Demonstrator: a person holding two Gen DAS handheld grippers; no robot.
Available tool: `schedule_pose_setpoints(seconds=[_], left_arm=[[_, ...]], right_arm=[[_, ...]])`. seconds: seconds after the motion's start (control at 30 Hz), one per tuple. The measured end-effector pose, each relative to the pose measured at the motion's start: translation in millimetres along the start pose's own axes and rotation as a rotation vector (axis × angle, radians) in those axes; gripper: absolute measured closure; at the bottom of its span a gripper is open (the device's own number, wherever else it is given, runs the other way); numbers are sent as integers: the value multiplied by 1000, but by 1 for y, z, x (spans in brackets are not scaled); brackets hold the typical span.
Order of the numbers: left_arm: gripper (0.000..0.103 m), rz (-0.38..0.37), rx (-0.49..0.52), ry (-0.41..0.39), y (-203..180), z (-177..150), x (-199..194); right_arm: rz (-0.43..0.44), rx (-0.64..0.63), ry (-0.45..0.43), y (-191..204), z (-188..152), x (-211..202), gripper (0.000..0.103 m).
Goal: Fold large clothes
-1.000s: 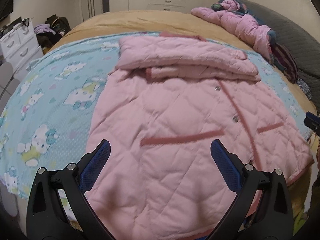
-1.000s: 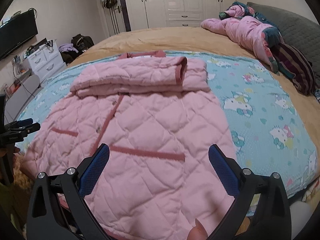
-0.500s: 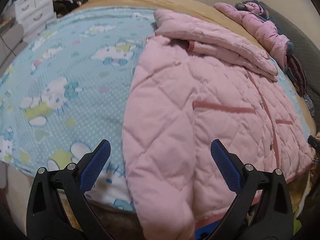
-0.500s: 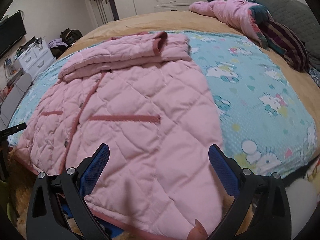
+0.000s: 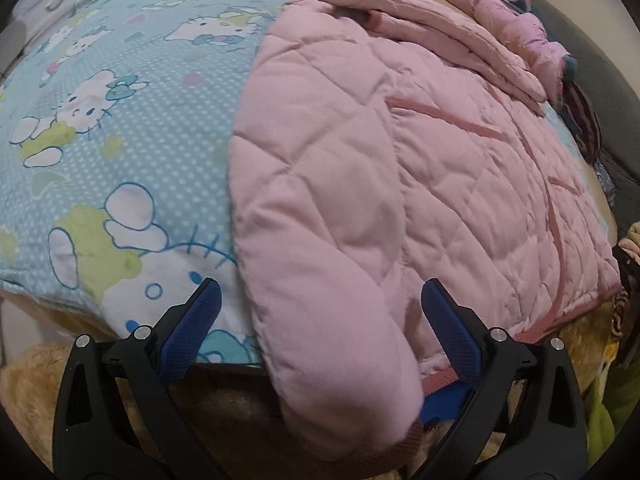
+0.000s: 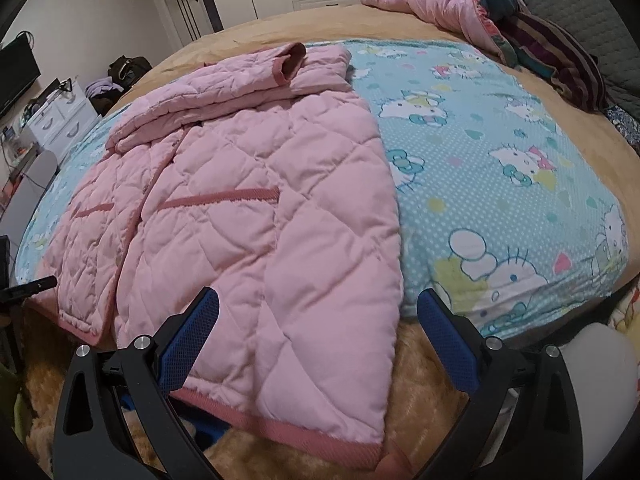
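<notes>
A large pink quilted jacket [image 5: 400, 168] lies front-up on a cartoon-print blue blanket [image 5: 120, 128], its sleeves folded across the chest at the far end. Its hem hangs over the bed's near edge. My left gripper [image 5: 320, 320] is open, its blue pads on either side of the jacket's left hem corner. In the right wrist view the same jacket [image 6: 248, 208] fills the left half. My right gripper [image 6: 318, 324] is open too, straddling the right hem corner with its darker pink binding. Neither gripper has closed on the fabric.
A tan bedspread [image 6: 420, 26] lies under the blanket. A second pink jacket [image 6: 436, 0] and striped clothes [image 6: 560, 56] are piled at the head of the bed. White drawers [image 6: 60, 120] and bags stand at the left wall. A fluffy tan rug [image 6: 424, 392] is below the bed edge.
Both grippers have dropped lower and moved outward to the jacket's two hem corners at the bed's near edge. Both stay open. The jacket has not moved.
</notes>
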State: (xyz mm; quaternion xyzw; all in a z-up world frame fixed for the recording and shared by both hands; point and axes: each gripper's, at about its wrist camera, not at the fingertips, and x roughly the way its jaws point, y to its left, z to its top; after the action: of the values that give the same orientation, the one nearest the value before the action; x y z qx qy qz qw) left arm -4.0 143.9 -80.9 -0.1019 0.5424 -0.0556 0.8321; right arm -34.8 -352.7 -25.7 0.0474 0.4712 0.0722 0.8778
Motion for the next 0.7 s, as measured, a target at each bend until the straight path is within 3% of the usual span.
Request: schedule_pose_setpoints(seconds=[0.2, 0.27, 0.4, 0.57, 0.63, 0.7], left_arm=[[10, -48, -19, -18, -3, -7, 2], [19, -62, -30, -29, -1, -7, 1], [47, -79, -52, -43, 4, -7, -1], [54, -102, -66, -47, 6, -9, -5], [54, -107, -66, -41, 5, -11, -5], [52, -117, -76, -34, 6, -11, -3]], right_arm=[[25, 9, 54, -8, -9, 0, 4], [38, 19, 80, -13, -12, 2, 4], [71, 18, 129, -14, -14, 9, 4], [71, -19, 175, -6, -16, 14, 5], [50, -45, 191, -3, -16, 16, 17], [83, -35, 211, -5, -17, 18, 36]])
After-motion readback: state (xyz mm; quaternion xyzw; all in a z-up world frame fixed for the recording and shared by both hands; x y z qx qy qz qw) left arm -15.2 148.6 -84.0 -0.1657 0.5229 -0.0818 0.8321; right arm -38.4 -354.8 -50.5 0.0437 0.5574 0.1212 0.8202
